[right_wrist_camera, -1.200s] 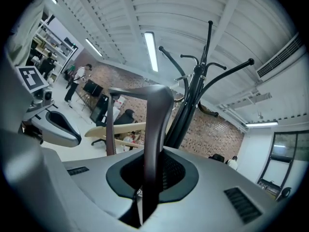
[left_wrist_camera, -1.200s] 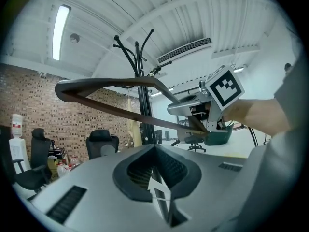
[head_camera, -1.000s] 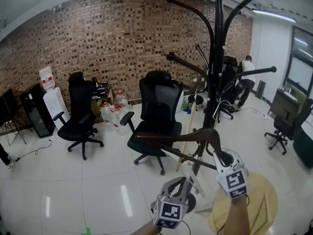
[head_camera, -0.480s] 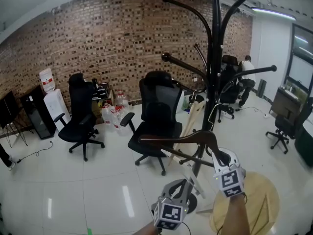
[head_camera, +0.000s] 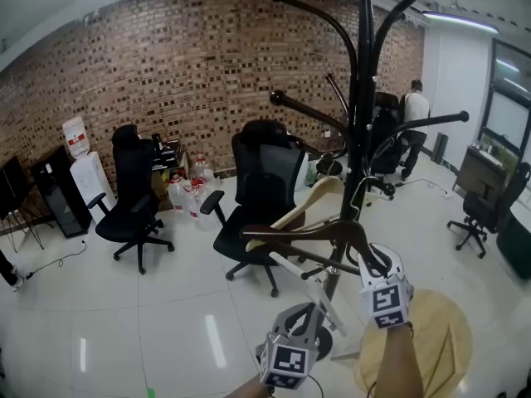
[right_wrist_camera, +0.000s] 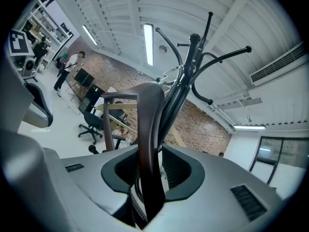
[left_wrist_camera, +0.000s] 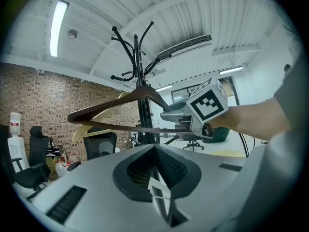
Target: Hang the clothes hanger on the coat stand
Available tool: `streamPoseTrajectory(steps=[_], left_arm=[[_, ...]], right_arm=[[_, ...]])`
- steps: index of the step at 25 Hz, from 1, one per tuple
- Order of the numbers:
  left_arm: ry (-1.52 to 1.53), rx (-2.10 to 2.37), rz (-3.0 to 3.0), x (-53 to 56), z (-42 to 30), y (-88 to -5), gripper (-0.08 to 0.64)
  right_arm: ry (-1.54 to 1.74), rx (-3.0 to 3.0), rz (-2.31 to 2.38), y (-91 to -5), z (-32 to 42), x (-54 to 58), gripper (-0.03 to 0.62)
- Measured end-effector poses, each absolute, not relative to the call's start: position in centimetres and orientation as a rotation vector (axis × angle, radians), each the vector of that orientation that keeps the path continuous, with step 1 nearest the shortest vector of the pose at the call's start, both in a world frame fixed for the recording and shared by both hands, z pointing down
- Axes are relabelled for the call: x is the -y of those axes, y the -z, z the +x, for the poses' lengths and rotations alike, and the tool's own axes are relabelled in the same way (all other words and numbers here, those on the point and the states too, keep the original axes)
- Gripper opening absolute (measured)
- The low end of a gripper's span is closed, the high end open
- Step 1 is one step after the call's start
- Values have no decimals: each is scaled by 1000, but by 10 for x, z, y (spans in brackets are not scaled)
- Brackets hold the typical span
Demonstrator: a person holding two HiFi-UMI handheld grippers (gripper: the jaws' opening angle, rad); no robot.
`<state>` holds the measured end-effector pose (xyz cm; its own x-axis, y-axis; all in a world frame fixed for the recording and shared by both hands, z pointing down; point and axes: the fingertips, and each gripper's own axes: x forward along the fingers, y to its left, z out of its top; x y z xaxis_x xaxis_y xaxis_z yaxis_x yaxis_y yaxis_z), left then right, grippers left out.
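A black coat stand with curved arms rises in the middle of the head view. A dark brown clothes hanger lies level against its pole, its metal hook beside the pole. My right gripper is at the hanger's right end; its jaws are opening, with the hanger's arm still between them. A pale wooden hanger hangs tilted behind. My left gripper sits lower, shut and empty, below the dark hanger. Whether the hook rests on an arm of the stand is hidden.
Two black office chairs stand on the glossy white floor. A round wooden tabletop is under my right arm. Water bottles and a dispenser line the brick wall. A person stands far right.
The pale hanger has swung up and leftward from upright to tilted. My right gripper and the dark hanger rose slightly toward the pole. The person at the back stood up.
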<state>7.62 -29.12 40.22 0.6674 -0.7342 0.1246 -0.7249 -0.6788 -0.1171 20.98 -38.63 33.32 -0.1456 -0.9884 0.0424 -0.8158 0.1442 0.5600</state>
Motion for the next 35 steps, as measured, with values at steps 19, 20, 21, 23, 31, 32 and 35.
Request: streamPoseTrajectory(steps=[19, 20, 21, 23, 31, 32, 35], left_arm=[[90, -1132, -2840, 279, 89, -387, 12], [84, -1122, -2842, 277, 90, -387, 12], [78, -1113, -2845, 274, 90, -386, 12], [68, -1103, -2847, 272, 89, -384, 12], [56, -1010, -2863, 260, 82, -383, 12], [46, -992, -2869, 260, 84, -384, 12], [-13, -950, -2883, 265, 89, -384, 12]], right_arm=[[564, 2032, 2030, -301, 214, 313, 183], [557, 2035, 2043, -302, 212, 308, 181], [548, 2036, 2058, -303, 210, 303, 181], [530, 2036, 2095, -303, 208, 294, 137], [427, 2004, 2236, -314, 201, 263, 60], [405, 1990, 2260, -317, 202, 262, 60], [334, 1946, 2322, -332, 205, 257, 0]])
